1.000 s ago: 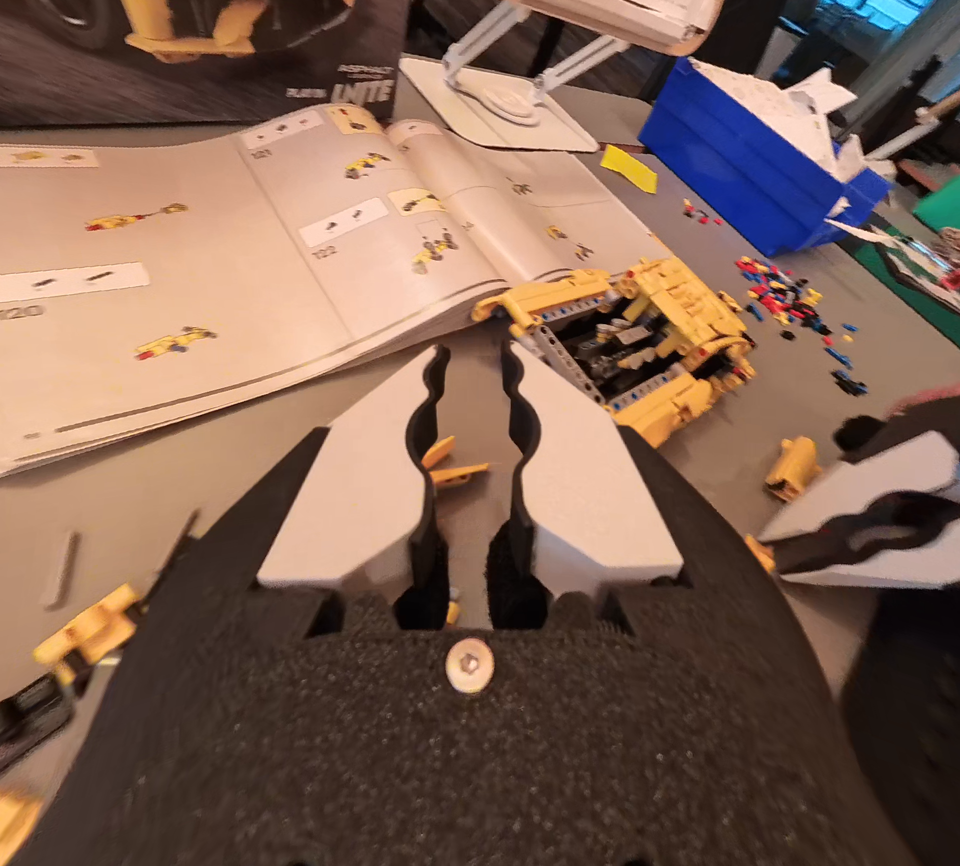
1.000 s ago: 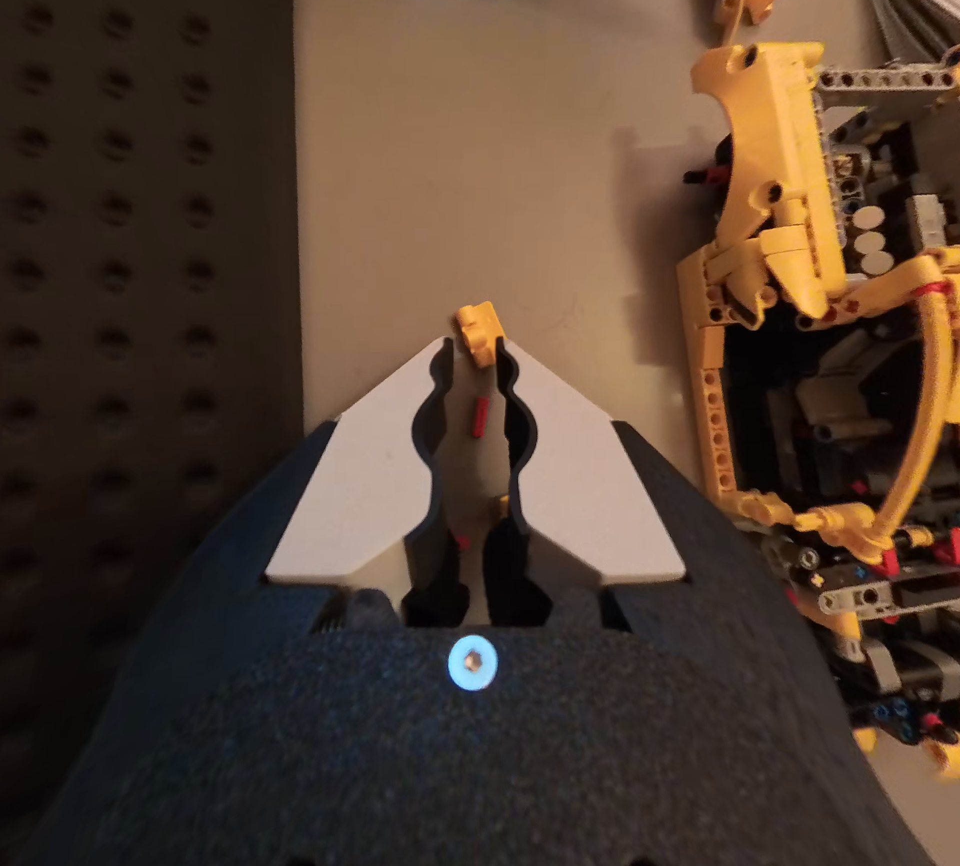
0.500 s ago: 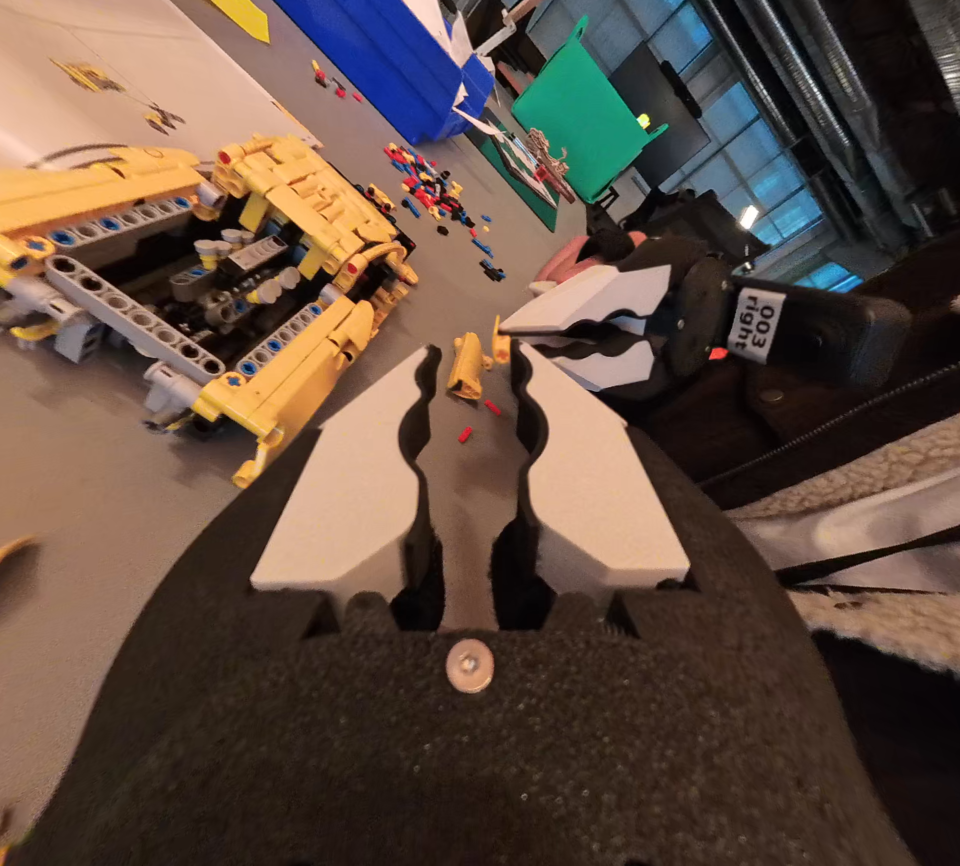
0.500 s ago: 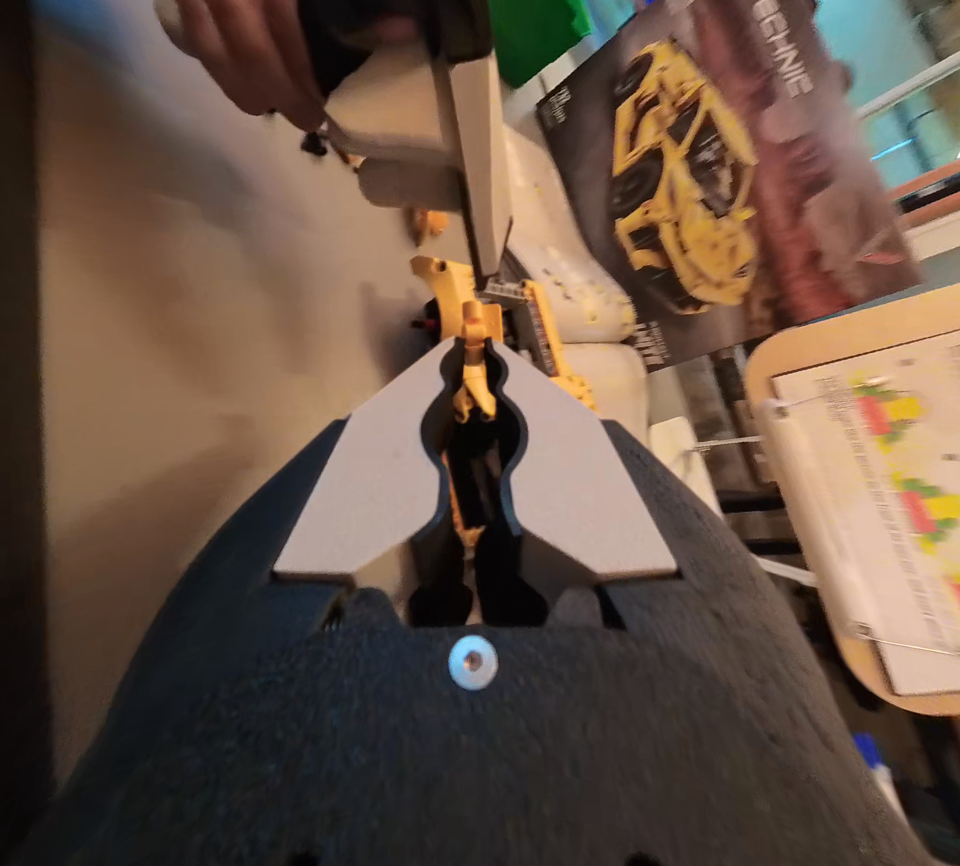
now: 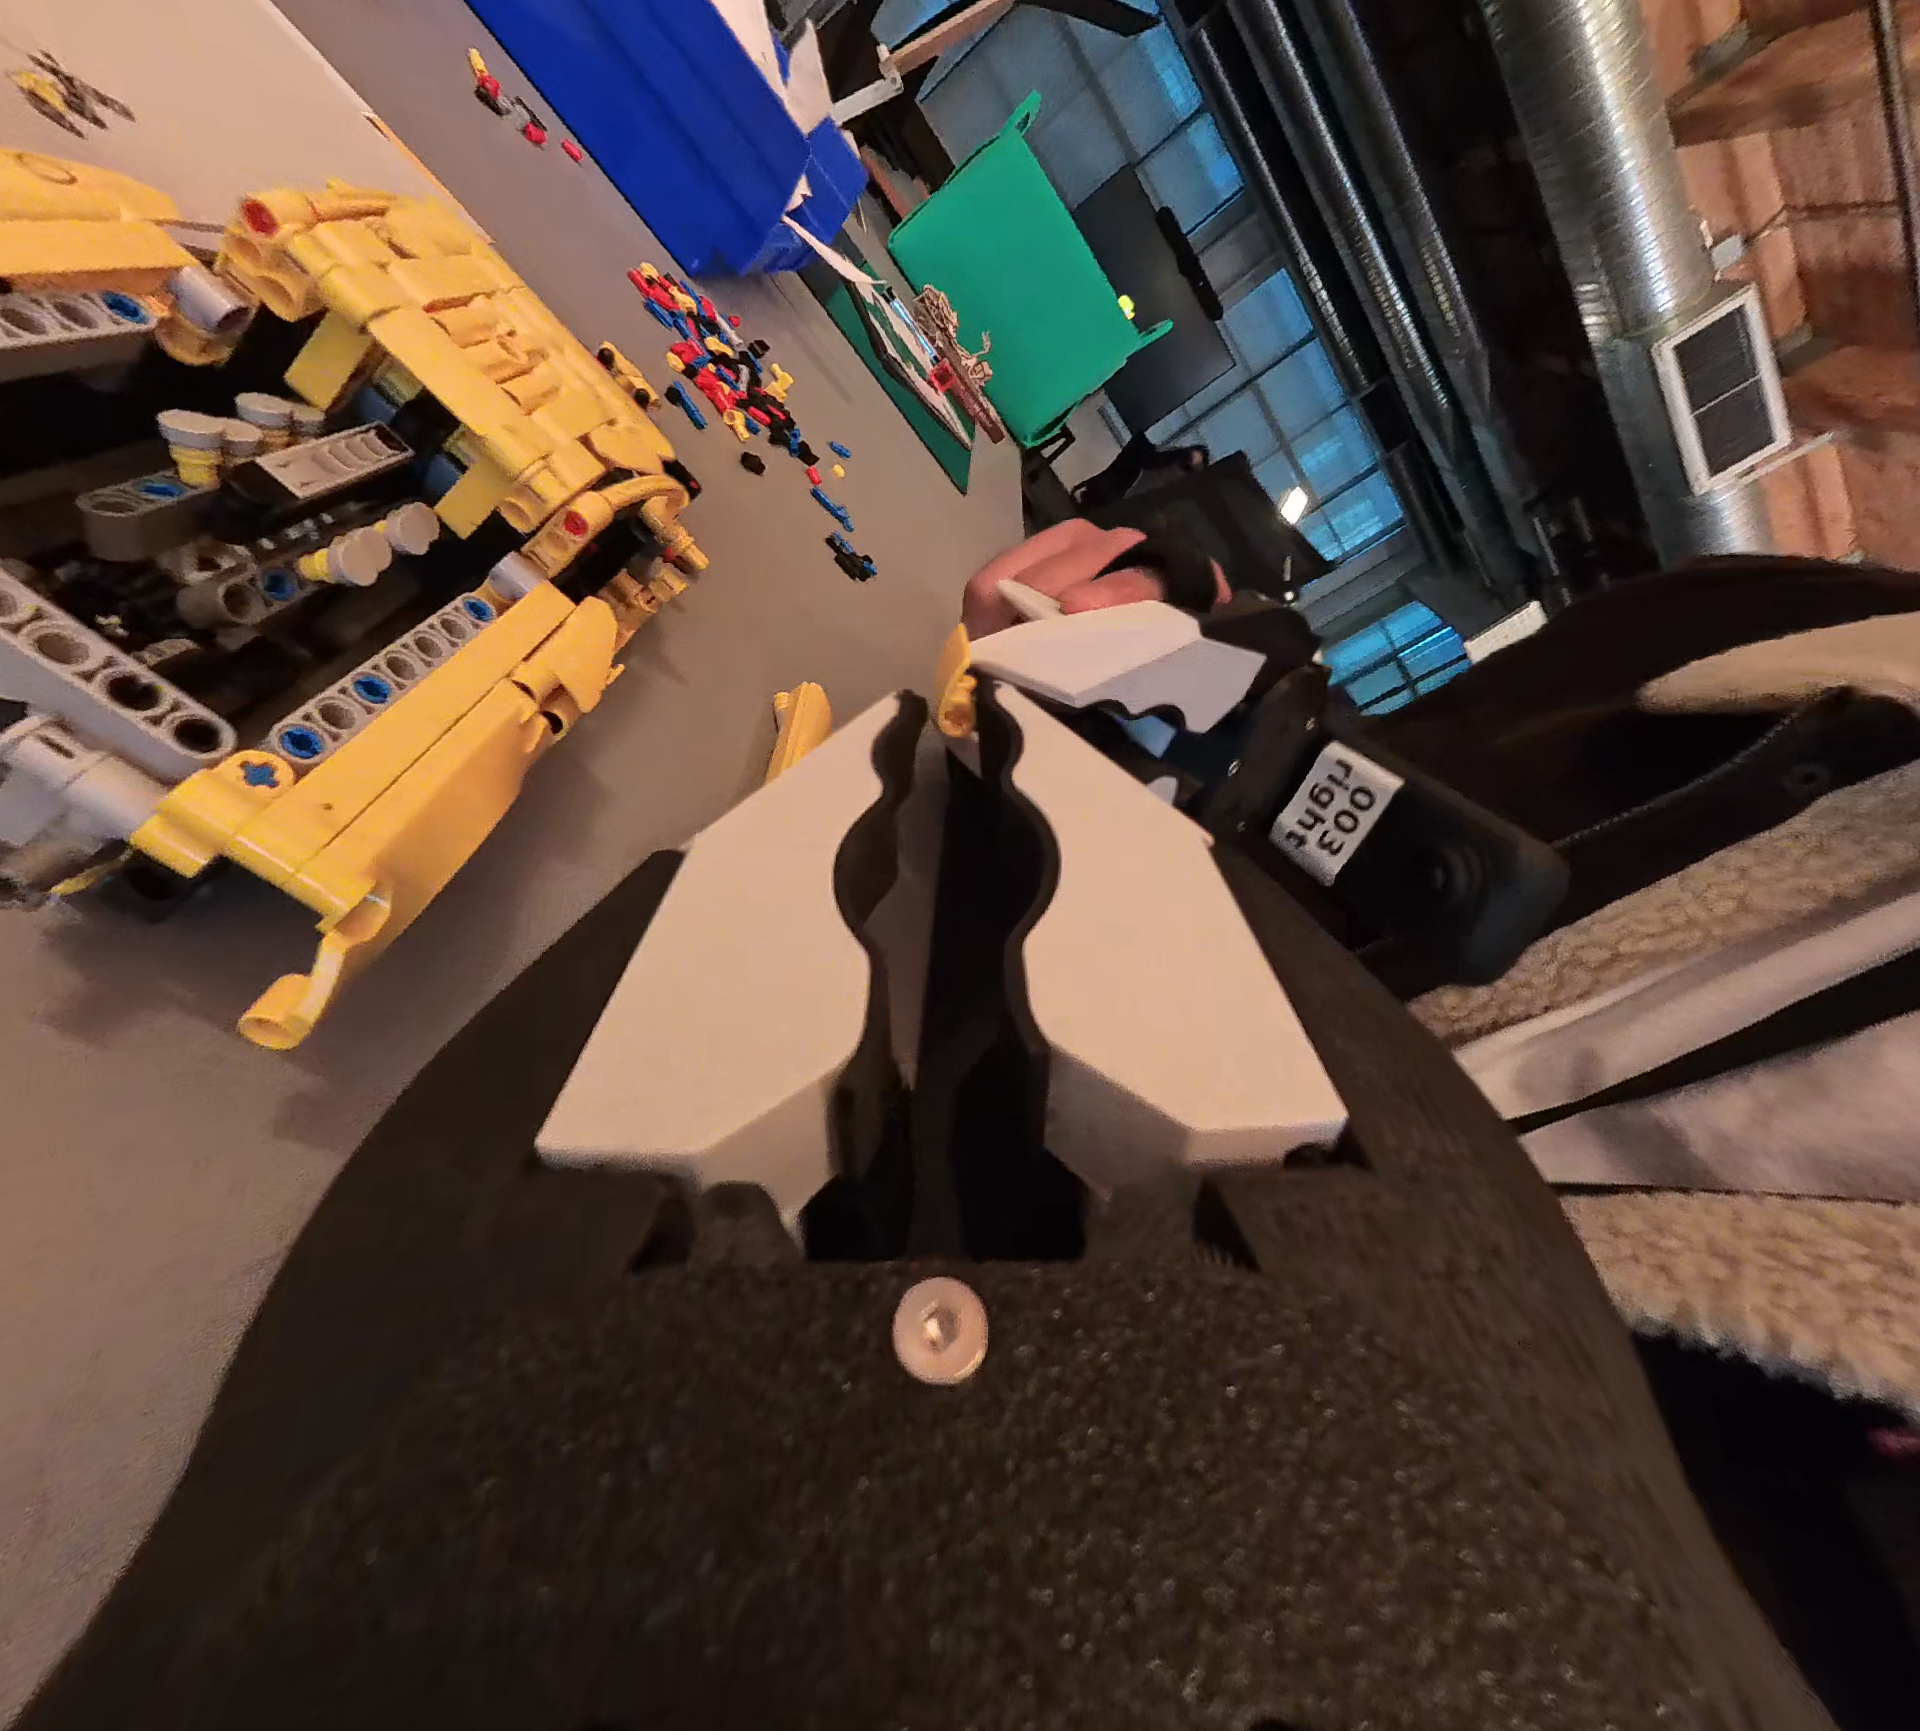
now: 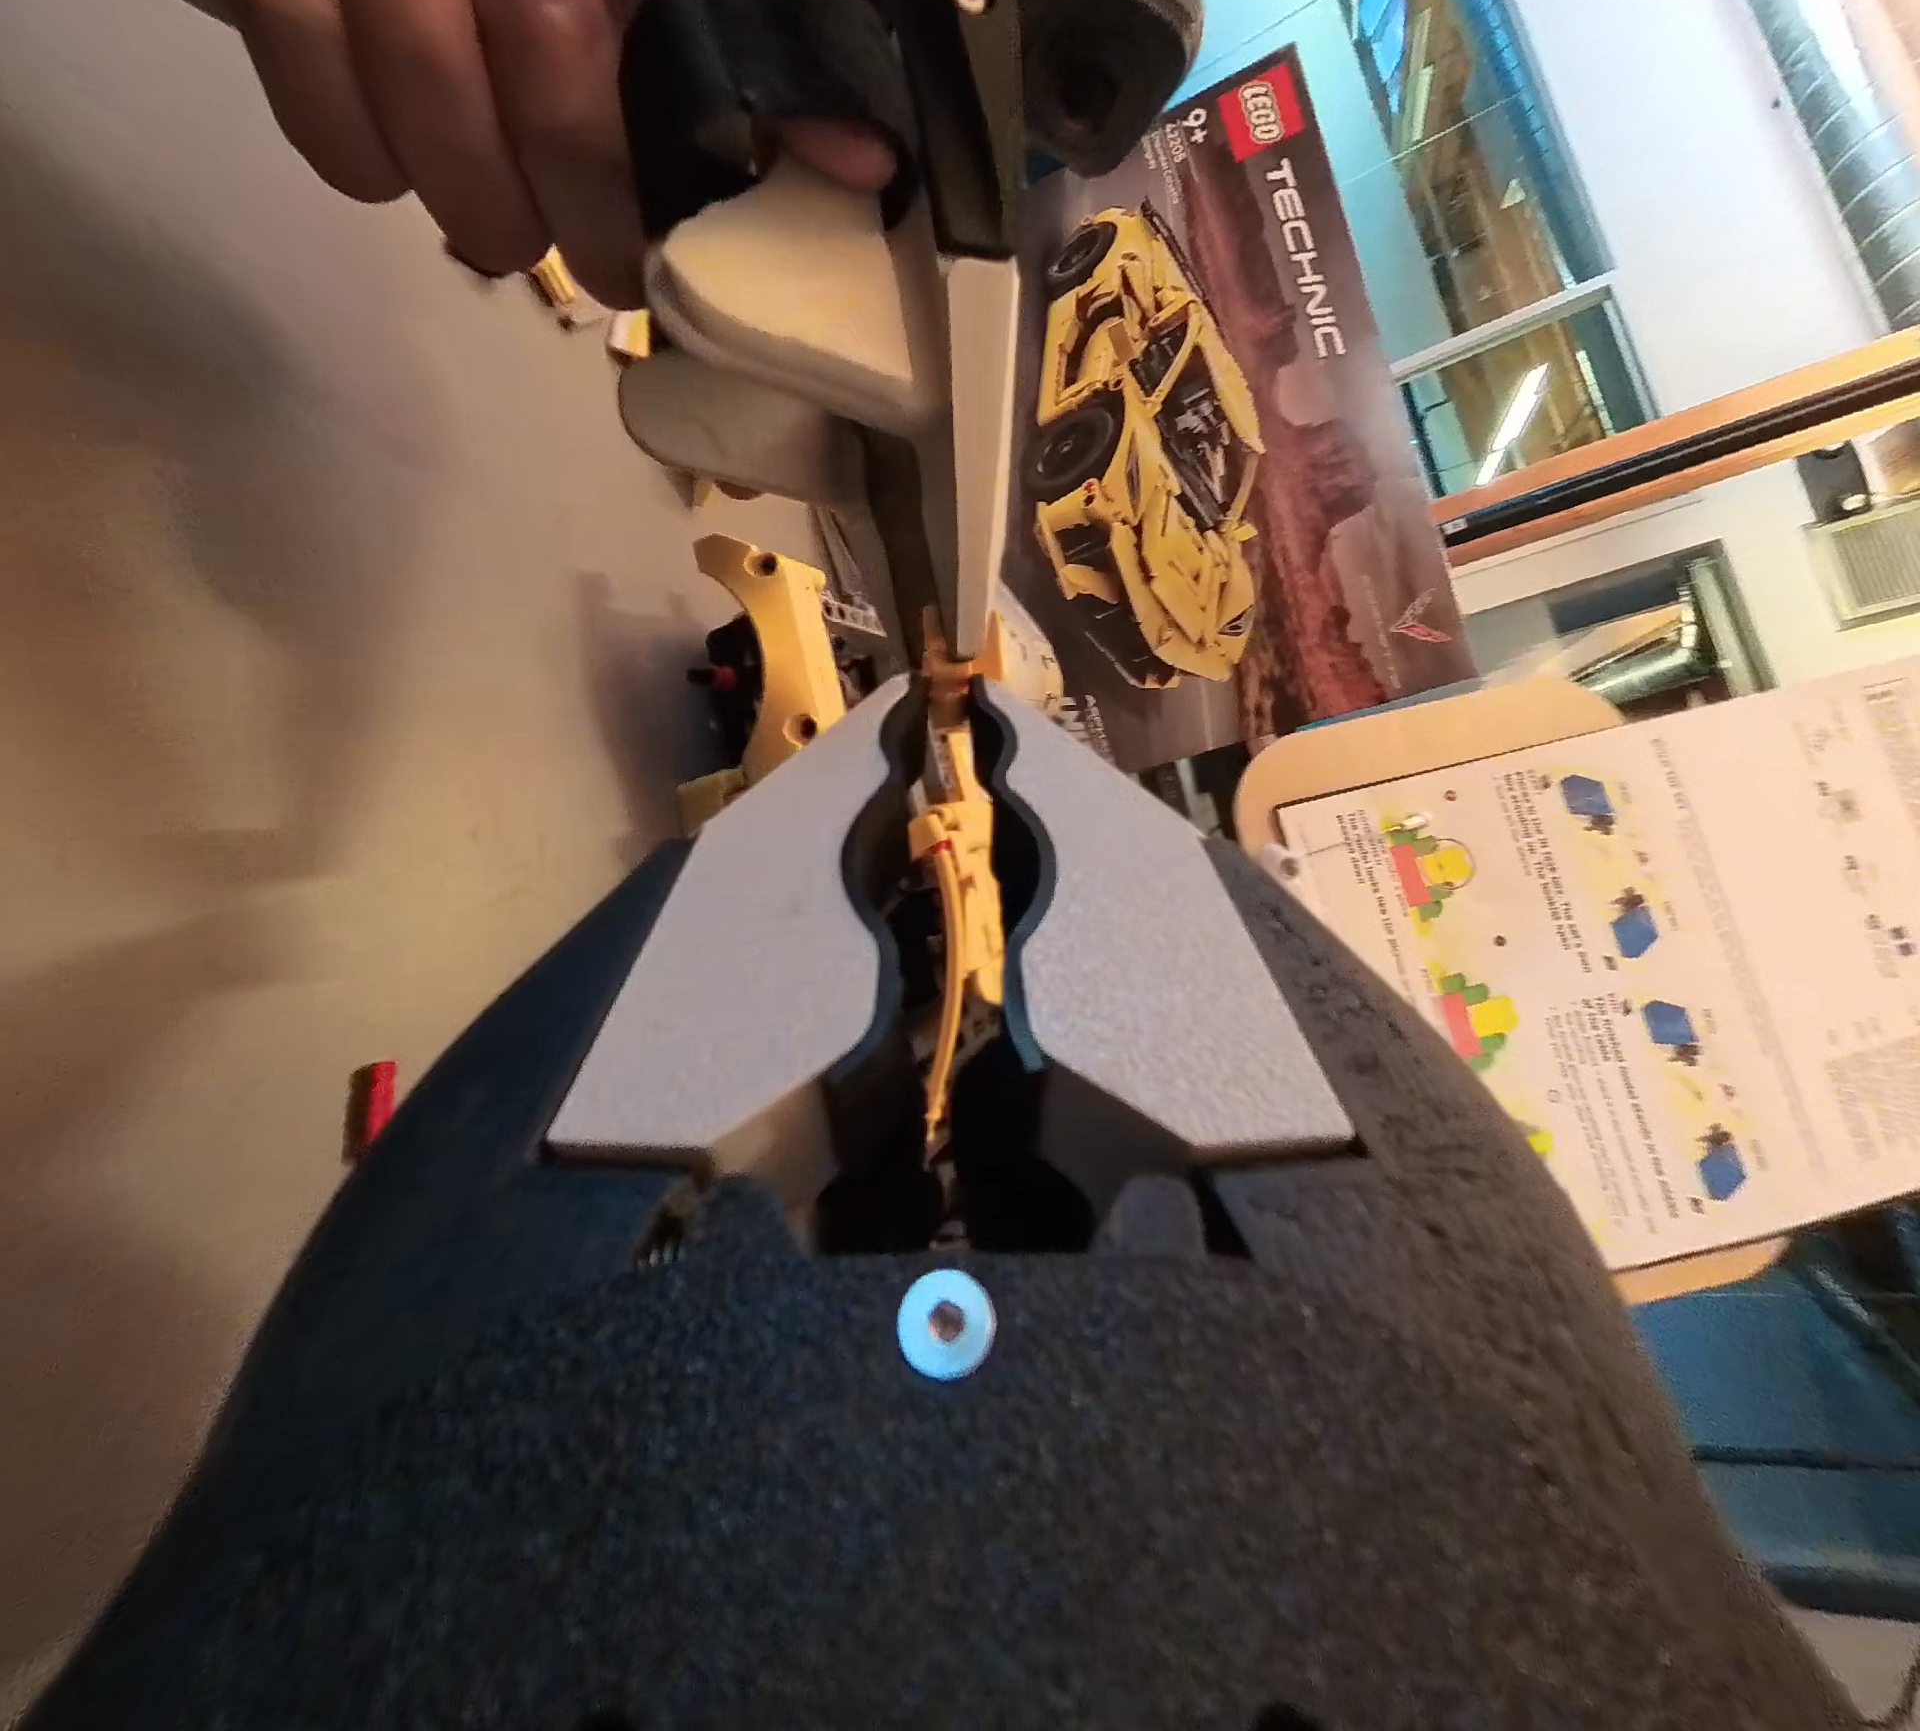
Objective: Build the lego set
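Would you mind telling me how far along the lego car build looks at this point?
Partly done: the yellow car body stands on the table with its inside open and no wheels visible. In hand: the right gripper and left gripper meet tip to tip at a small yellow piece. Left: many loose small pieces lie unused.

The grey table [image 5: 156, 1162] fills the left part of the left wrist view. On it, at the left edge, lies the half-built yellow car [image 5: 343, 538]. A scatter of small red, blue and black pieces [image 5: 727, 382] lies near the centre, and a blue bin [image 5: 623, 50] stands at the top. One small yellow piece [image 5: 800, 720] lies near the middle.
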Motion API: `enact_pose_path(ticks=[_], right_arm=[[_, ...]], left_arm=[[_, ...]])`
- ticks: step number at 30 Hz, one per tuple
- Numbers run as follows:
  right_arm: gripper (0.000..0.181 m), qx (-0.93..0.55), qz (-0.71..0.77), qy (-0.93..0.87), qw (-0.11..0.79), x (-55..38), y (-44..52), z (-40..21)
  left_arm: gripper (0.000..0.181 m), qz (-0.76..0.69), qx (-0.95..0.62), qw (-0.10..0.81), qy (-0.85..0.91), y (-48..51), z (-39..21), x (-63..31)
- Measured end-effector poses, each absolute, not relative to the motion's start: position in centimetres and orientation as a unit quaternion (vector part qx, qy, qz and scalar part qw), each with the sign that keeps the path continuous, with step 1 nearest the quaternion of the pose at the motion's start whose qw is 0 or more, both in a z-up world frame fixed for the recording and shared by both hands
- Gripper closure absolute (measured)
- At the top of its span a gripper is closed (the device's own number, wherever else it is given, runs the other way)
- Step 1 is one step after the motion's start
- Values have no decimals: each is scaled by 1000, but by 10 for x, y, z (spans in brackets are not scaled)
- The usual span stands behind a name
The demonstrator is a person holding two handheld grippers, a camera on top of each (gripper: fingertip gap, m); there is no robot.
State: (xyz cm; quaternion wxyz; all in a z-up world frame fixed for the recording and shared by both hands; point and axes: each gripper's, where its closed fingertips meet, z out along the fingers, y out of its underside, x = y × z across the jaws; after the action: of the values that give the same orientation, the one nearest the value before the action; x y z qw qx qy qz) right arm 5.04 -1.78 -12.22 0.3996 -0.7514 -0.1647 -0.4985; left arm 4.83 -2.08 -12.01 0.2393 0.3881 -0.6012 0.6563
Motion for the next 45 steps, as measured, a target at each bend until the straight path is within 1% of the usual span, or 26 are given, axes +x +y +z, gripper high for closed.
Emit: enact_pose_path(ticks=[2,5,8,9,12,15,18,20,27,30,35,39,42,45], right_arm=[[174,-743,-515,-172,392,52,-17,-122],[175,-735,-523,-173,395,51,-16,-121],[174,-735,-501,-148,434,48,-16,-118],[171,-736,-485,-132,454,46,-17,-114],[169,-754,-385,-55,530,44,-20,-104],[164,-764,-243,20,597,44,-21,-95],[168,-750,-115,47,649,35,-24,-86],[166,-759,-87,52,643,35,-25,-92],[164,-766,-155,16,623,36,-20,-101],[162,-759,-170,6,628,34,-21,-99],[167,-764,-160,-2,625,31,-20,-103],[169,-767,-136,8,628,32,-21,-104],[172,-766,-85,38,637,36,-22,-105],[173,-751,-32,81,654,43,-26,-103]], left_arm=[[174,659,390,249,-593,-20,-119,49],[174,660,384,243,-598,-19,-119,48],[174,669,379,247,-589,-15,-116,50],[174,676,378,242,-584,-11,-114,51],[174,690,348,221,-594,-8,-105,46],[174,684,326,212,-617,-17,-105,39],[174,689,327,225,-607,-17,-103,38],[174,696,326,236,-595,-16,-99,38],[174,692,334,335,-545,-19,-95,32],[174,679,337,383,-528,-22,-97,27],[174,670,344,414,-511,-23,-98,26],[174,674,344,397,-519,-23,-98,27],[173,683,343,346,-544,-24,-99,31],[160,690,347,280,-570,-22,-100,39]])
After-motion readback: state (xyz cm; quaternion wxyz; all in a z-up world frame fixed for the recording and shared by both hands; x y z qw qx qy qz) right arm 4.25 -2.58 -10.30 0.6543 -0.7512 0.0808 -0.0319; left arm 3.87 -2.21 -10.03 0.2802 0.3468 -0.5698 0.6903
